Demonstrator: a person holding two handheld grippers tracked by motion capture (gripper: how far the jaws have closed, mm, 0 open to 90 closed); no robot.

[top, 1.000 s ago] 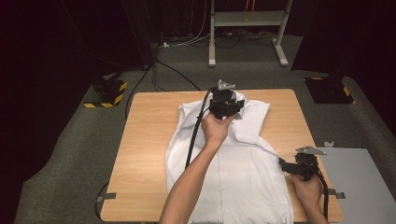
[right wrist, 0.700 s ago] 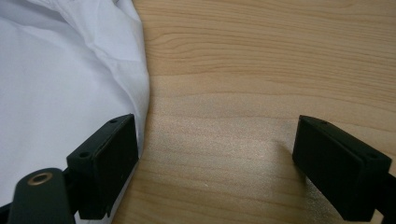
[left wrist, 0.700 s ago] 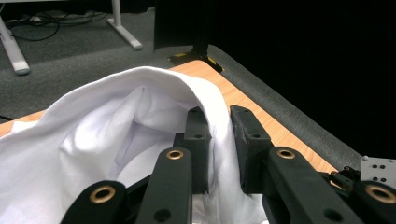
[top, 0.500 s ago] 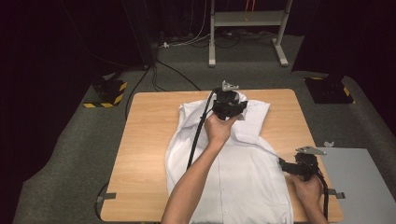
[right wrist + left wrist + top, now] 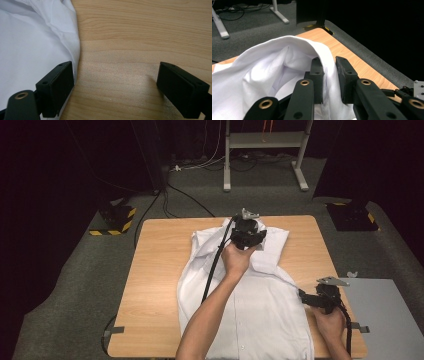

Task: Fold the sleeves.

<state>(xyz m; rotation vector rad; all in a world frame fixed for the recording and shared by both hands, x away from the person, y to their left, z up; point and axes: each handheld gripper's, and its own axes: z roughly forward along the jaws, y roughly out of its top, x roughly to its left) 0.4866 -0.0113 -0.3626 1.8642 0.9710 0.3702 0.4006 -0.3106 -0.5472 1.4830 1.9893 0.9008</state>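
Note:
A white shirt lies spread on the wooden table, its collar end toward the far edge. My left gripper sits over that far end. In the left gripper view a raised fold of the shirt runs between the jaws, and my left gripper is shut on it. My right gripper rests by the shirt's right edge near the table's front right. In the right gripper view it stands wide open over bare wood, one fingertip at the hem of the shirt.
A grey panel adjoins the table's right front corner. Beyond the table are a white stand's legs, floor cables, and black blocks with yellow-black stripes. Bare wood lies left of the shirt.
My left gripper has shifted slightly to the right with the fabric still in it. The right gripper has stayed where it was.

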